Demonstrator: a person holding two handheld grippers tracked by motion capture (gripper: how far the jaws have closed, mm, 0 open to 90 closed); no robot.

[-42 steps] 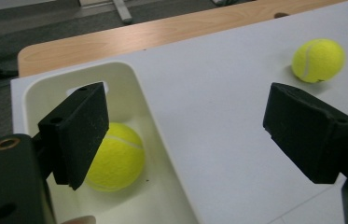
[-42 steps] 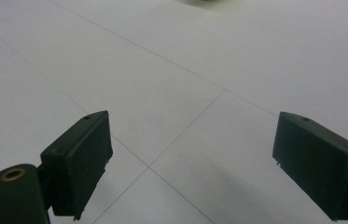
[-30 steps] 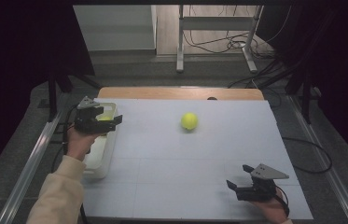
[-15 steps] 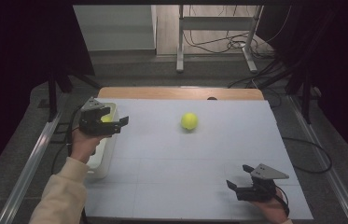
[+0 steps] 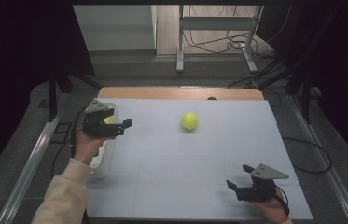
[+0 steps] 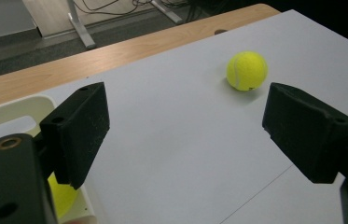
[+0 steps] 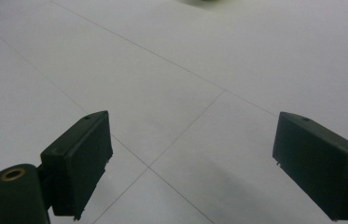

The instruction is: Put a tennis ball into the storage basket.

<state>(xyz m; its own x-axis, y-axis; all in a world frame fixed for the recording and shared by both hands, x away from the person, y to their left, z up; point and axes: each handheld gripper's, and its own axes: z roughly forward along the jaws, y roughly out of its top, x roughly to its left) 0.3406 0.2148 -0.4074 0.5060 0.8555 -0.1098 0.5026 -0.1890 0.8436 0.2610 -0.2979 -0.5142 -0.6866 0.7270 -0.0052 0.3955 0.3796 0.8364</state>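
High view shows my left fingers [image 5: 121,127] up at the left side of the white tabletop [image 5: 162,186], just over the edge of a white bin [image 5: 101,161]. My left fingers are open wide and hold nothing. They point across the tabletop toward a yellow ball [image 5: 189,121]. That ball sits alone on the tabletop, near the far middle, well apart from both my hands. Left gripper view shows the ball [image 6: 247,70] ahead, between my two black fingers [image 6: 76,130] but far past them, not touching. The same view shows the bin [image 6: 3,116] low at the left, and a second ball [image 6: 62,198] lies inside it, partly hidden behind my finger. A strip of wood [image 6: 115,56] runs along the far edge of the tabletop. My right fingers [image 5: 239,184] are low at the near right corner of the tabletop, close to my right hand [image 5: 274,212]. Right gripper view shows those fingers [image 7: 80,161] open wide too, with only bare white tabletop [image 7: 185,93] between them. They hold nothing.
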